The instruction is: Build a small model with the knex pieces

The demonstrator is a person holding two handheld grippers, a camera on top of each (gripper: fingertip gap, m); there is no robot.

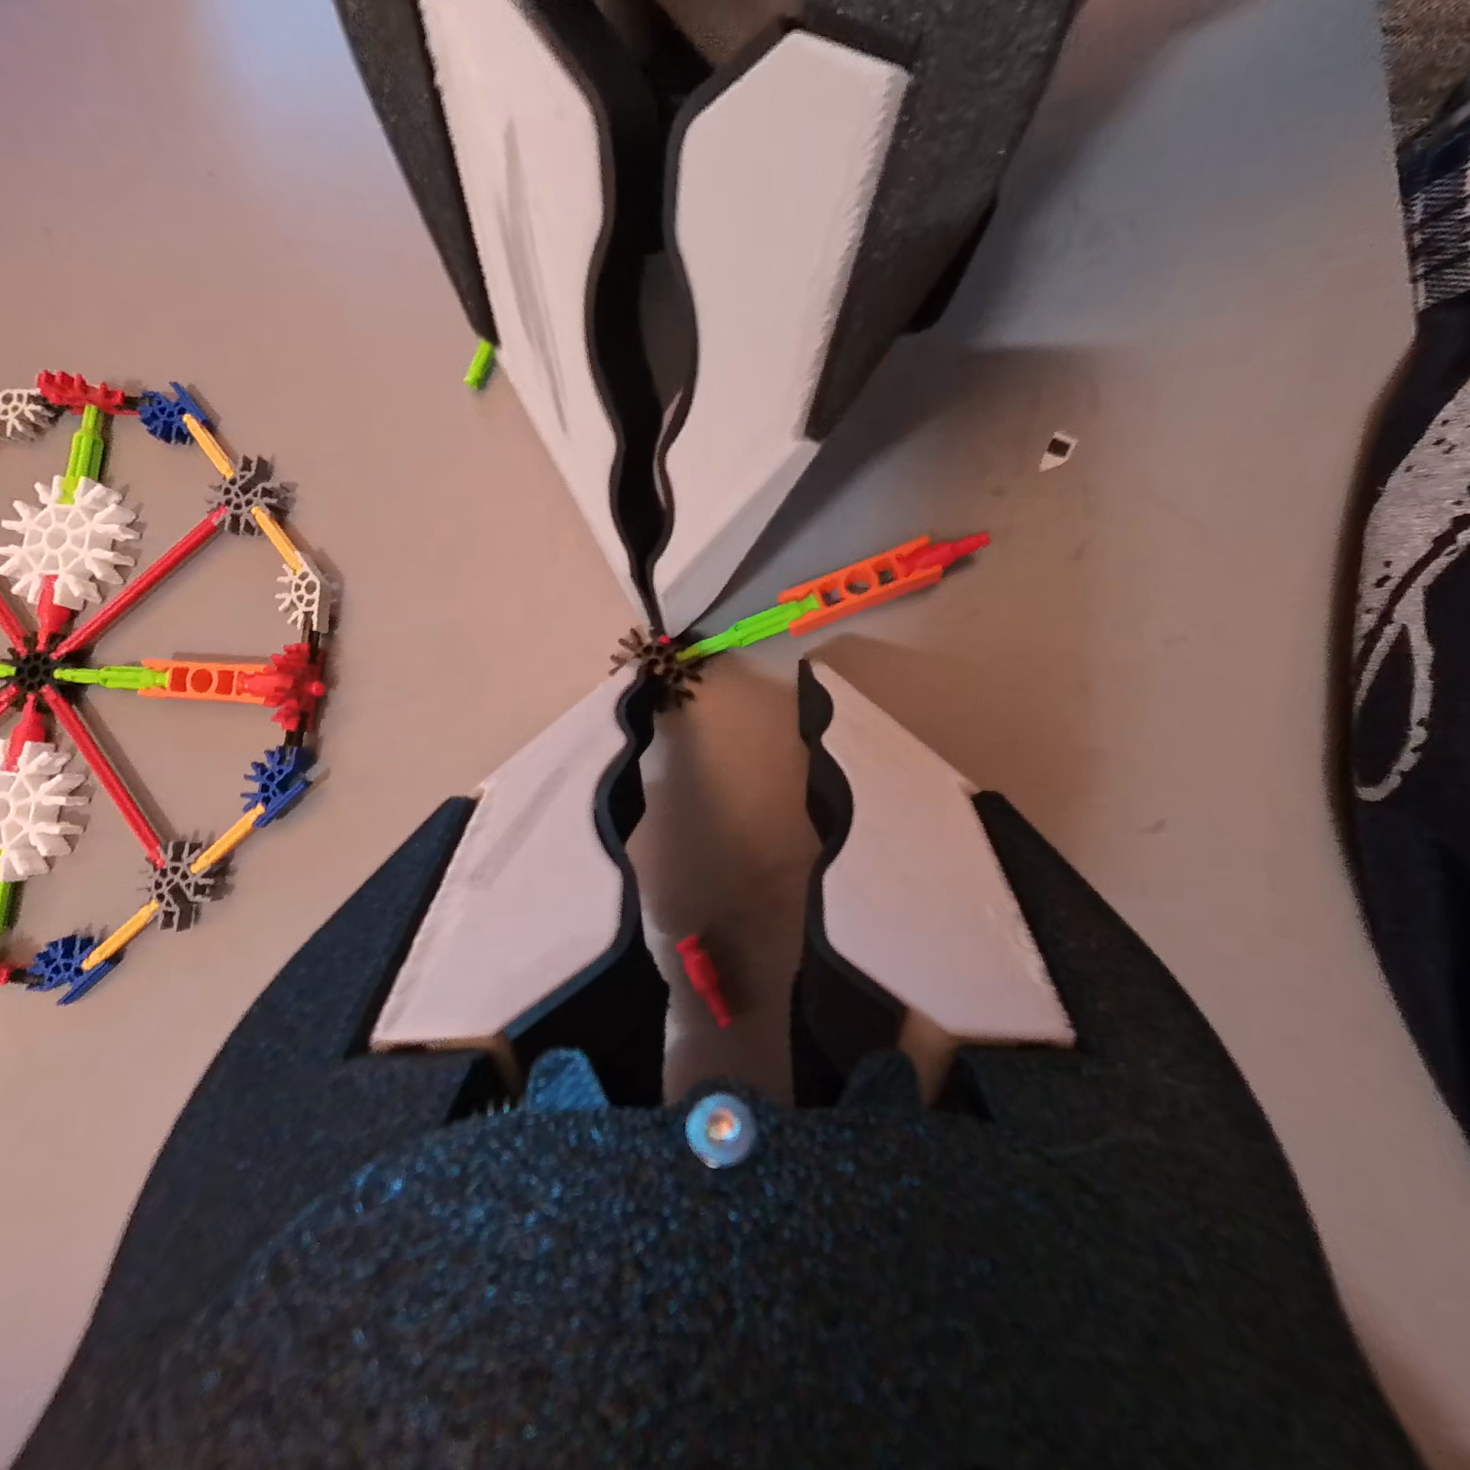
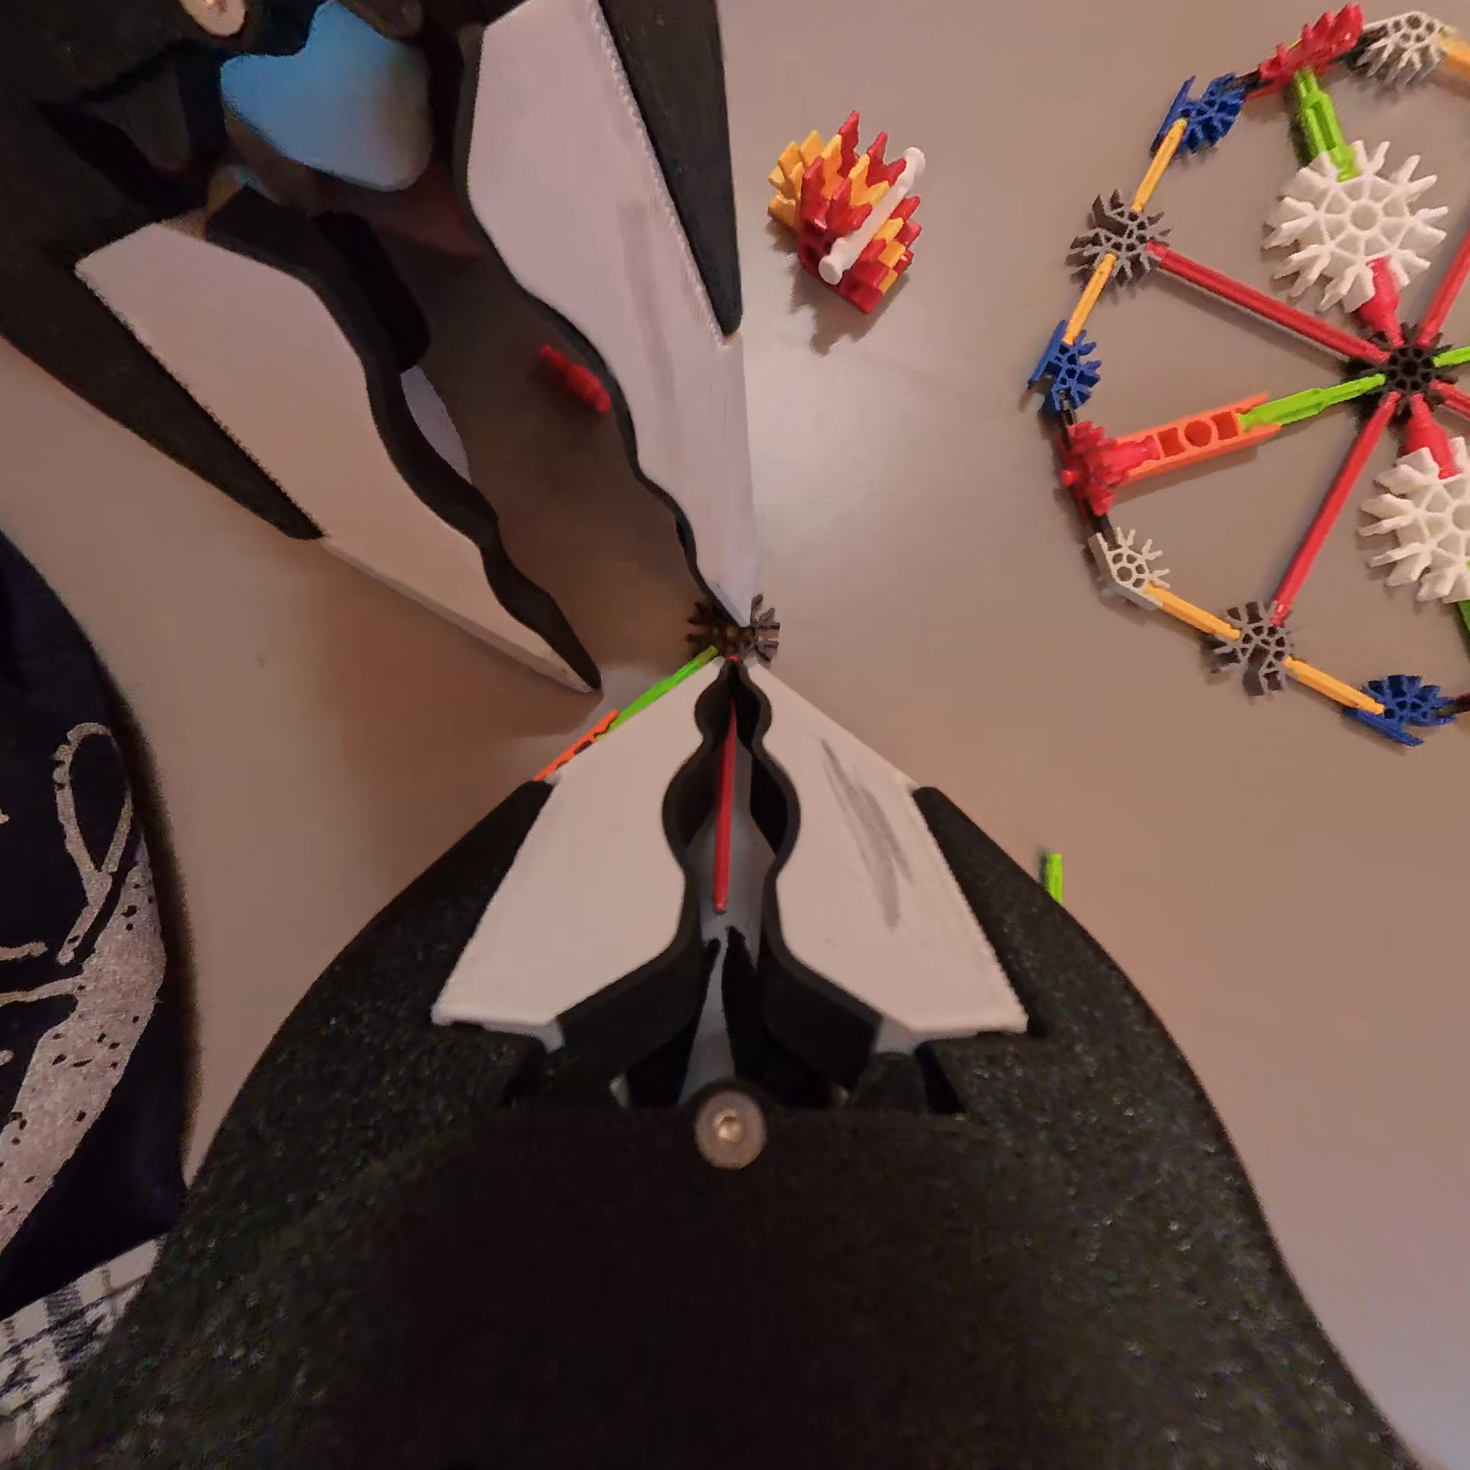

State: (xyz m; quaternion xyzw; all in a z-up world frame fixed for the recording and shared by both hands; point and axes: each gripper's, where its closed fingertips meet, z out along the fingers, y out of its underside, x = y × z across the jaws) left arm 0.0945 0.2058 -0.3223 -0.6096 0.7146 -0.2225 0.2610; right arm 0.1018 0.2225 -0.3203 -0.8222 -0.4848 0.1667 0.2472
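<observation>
In the left wrist view, the left gripper (image 1: pixel 720 676) is seen with its white, wavy-edged fingers spread wide apart; only its left fingertip touches a small dark spoked connector (image 1: pixel 656 664) lying on the beige table (image 1: pixel 1034 318). Nothing is clamped by it. From that hub a green rod (image 1: pixel 740 632) runs to the right and slightly away, joined to an orange slotted piece (image 1: pixel 863 585) tipped by a red end, so the long axis lies across the tips. A short red peg (image 1: pixel 704 980) lies between the open fingers, nearer the camera. The right gripper (image 1: pixel 656 616) comes in from the far side, tips meeting at the hub. A flat wheel-shaped model (image 1: pixel 119 676) of coloured rods and white snowflake gears lies well to the left.

In the right wrist view, the right gripper (image 2: pixel 733 664) is seen nearly closed on a thin red rod (image 2: pixel 725 811), which runs straight along the fingers toward the connector (image 2: pixel 732 630) just beyond the tips. This rod is hidden in the other view. A stack of red and yellow toothed pieces (image 2: pixel 847 219), shown only here, lies beyond and to the right, with the wheel model (image 2: pixel 1312 382) farther right.
</observation>
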